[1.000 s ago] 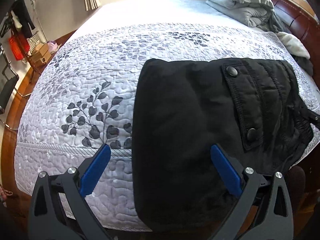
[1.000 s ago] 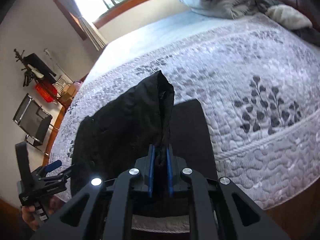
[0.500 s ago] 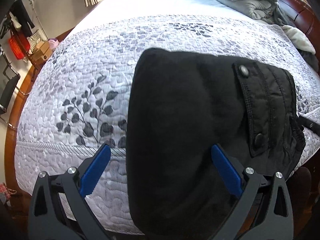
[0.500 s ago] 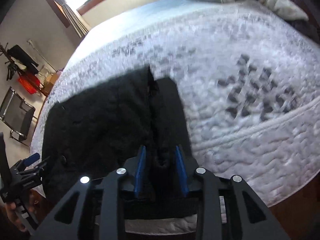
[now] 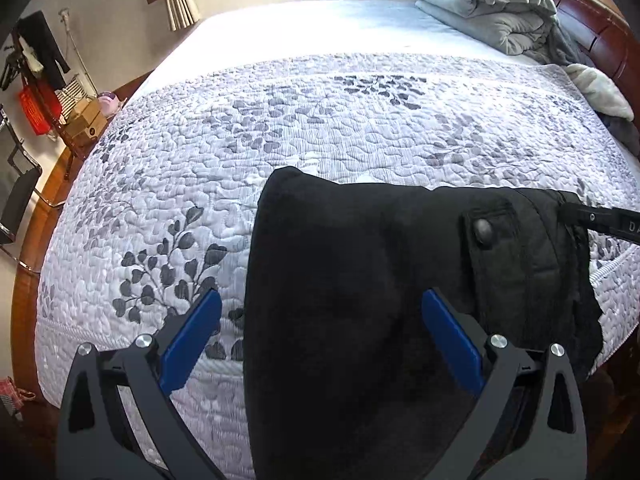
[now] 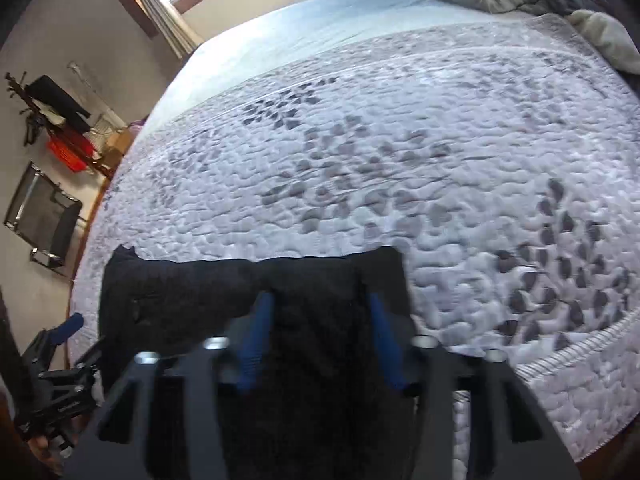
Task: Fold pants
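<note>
Quilted grey bedspread (image 5: 360, 128) with a leaf print covers the bed, and the black pants (image 5: 360, 280) lie folded at its near edge, partly hanging over. Left claw (image 5: 320, 336) is spread wide, blue pads either side of the fabric, gripping nothing. Right claw (image 6: 320, 340) is parted too, released, pants beneath it. Farther back, a grey duvet (image 5: 488, 4) is bundled by the wooden headboard (image 5: 600, 36). No containers worth noting up close.
</note>
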